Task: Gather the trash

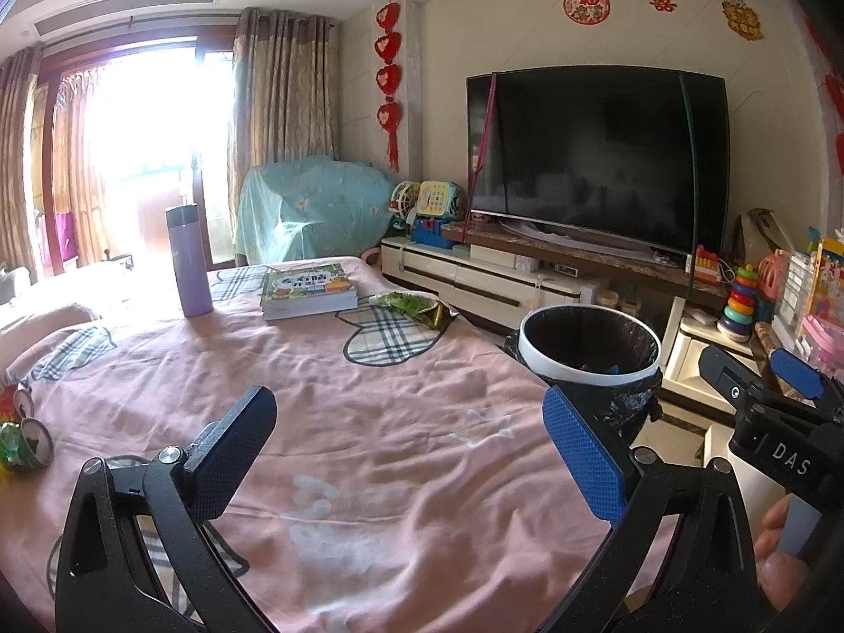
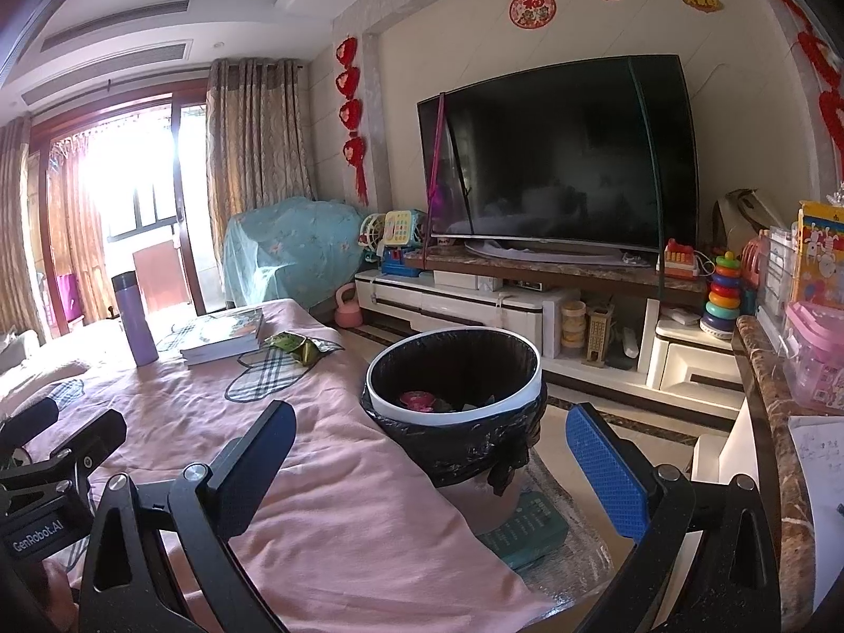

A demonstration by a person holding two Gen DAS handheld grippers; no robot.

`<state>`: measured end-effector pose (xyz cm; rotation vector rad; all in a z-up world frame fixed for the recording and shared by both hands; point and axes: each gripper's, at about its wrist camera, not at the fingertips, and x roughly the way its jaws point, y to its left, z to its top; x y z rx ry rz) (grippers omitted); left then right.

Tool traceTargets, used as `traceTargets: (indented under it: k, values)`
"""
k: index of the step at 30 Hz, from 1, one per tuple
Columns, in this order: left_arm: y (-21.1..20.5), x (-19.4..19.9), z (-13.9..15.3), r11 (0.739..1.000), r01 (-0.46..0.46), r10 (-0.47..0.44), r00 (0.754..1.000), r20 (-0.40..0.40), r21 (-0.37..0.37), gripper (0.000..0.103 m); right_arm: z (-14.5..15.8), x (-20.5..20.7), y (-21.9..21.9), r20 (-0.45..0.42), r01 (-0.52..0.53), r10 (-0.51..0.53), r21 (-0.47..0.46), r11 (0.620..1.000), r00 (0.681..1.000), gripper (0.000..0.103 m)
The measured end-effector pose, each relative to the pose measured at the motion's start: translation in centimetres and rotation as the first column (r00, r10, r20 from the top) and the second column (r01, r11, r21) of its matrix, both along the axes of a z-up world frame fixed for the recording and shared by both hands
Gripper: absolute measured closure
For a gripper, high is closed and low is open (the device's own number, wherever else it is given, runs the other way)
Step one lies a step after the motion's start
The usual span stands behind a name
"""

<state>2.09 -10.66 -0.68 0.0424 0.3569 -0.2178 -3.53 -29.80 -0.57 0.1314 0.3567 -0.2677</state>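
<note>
Across the pink bedsheet, which covers the whole surface in front of me, sunlight pours from the curtained window at far left, and a big dark television fills the wall beyond. Just off the sheet's right edge stands the trash bin, white-rimmed and lined with a black bag, a pink scrap and other bits visible at its bottom. My left gripper hangs over the middle of the sheet with its fingers spread wide and nothing between them; my right gripper hangs near the bin, its fingers likewise wide apart and bare. At the far end of the sheet lies a stack of books, with a purple bottle upright to its left. Just right of the books rests a crumpled green snack wrapper, on a plaid heart patch. At the sheet's left edge lie two crushed cans, well apart from the bin.
</note>
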Motion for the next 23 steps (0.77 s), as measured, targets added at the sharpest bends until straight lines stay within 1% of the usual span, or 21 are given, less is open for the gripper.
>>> traceTargets:
  k: [16, 23]
  values:
    - [0.09, 0.06, -0.2, 1.0, 0.0, 0.0, 1.0, -0.005, 0.0, 0.0, -0.22, 0.31, 0.07, -0.008, -0.004, 0.004, 0.004, 1.0, 1.0, 0.0]
    - [0.17, 0.35, -0.31, 1.0, 0.003, -0.003, 1.0, -0.013, -0.002, 0.0, -0.89, 0.73, -0.16, -0.019, -0.004, 0.004, 0.011, 1.0, 1.0, 0.0]
